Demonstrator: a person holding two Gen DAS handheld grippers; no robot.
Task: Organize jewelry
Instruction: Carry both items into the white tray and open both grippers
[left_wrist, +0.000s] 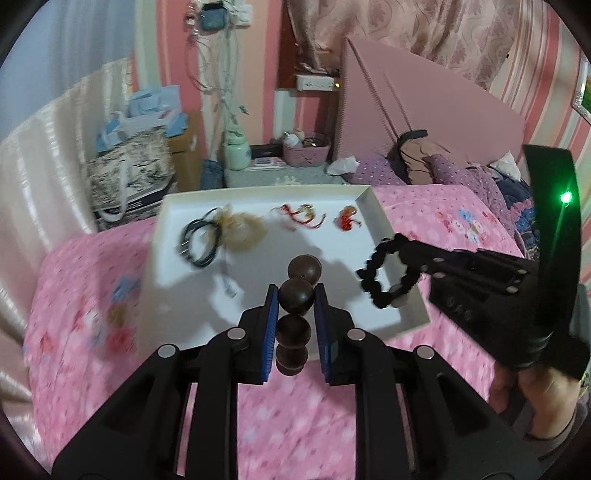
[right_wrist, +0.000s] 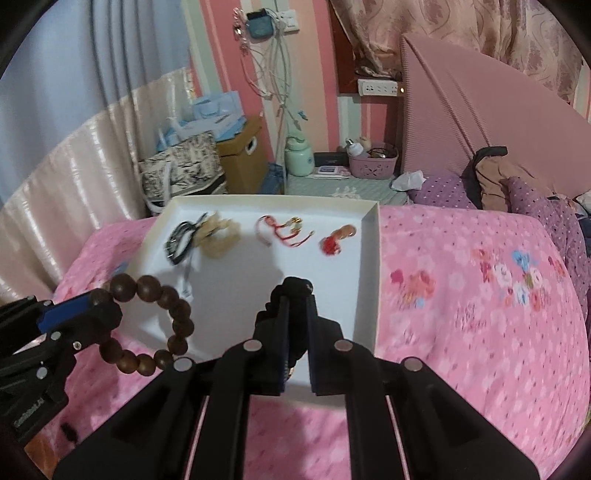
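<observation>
Left tool (left_wrist: 295, 295) pinching the brown bead bracelet (right_wrist: 147, 325) by one bead, right tool (right_wrist: 297, 291) clamped on the black bracelet (left_wrist: 386, 273); both hang over the white tray's (right_wrist: 371, 266) near end, prob to drop beside pieces already lined up at the back

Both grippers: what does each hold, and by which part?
The left gripper pinches one bead of the brown wooden bead bracelet. The right gripper clamps the black bracelet at one side of its loop.
</observation>
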